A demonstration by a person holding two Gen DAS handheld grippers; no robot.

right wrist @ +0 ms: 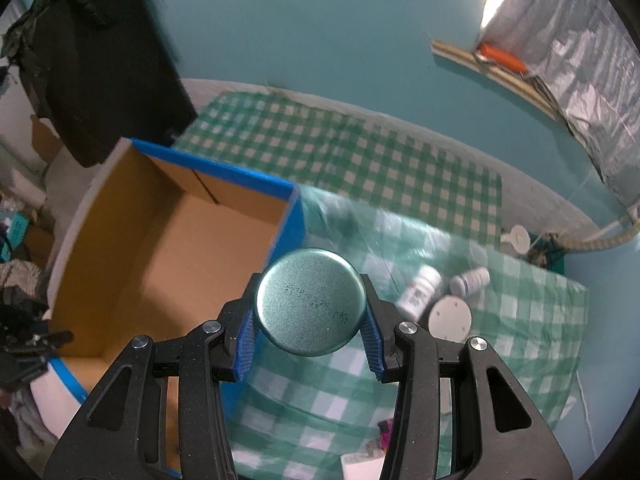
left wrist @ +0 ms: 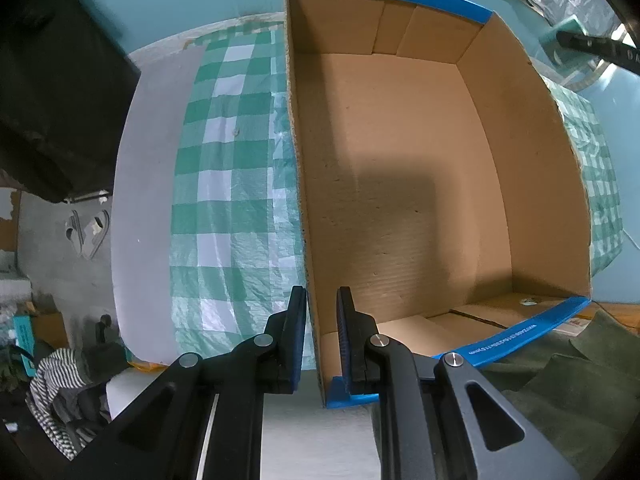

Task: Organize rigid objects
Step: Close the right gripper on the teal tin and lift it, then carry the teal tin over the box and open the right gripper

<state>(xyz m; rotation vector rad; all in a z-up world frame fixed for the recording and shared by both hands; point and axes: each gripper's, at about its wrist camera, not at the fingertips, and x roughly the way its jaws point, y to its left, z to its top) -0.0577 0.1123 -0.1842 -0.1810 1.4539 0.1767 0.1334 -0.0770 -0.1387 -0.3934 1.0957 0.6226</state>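
Your stock: brown cardboard box (left wrist: 400,184), blue-edged; green-and-white checked cloth (right wrist: 360,160); silvery-green tin (right wrist: 311,307); white bottles (right wrist: 420,290); teal wall (right wrist: 320,32).

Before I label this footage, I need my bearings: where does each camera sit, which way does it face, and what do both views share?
Left wrist: on the left gripper, looking straight down into the empty cardboard box; its fingers clamp the box's side wall.
Right wrist: on the right gripper, tilted steeply down over the checked cloth; its fingers hold a round tin, with bottles lying beyond.
Shared: the box and the cloth.
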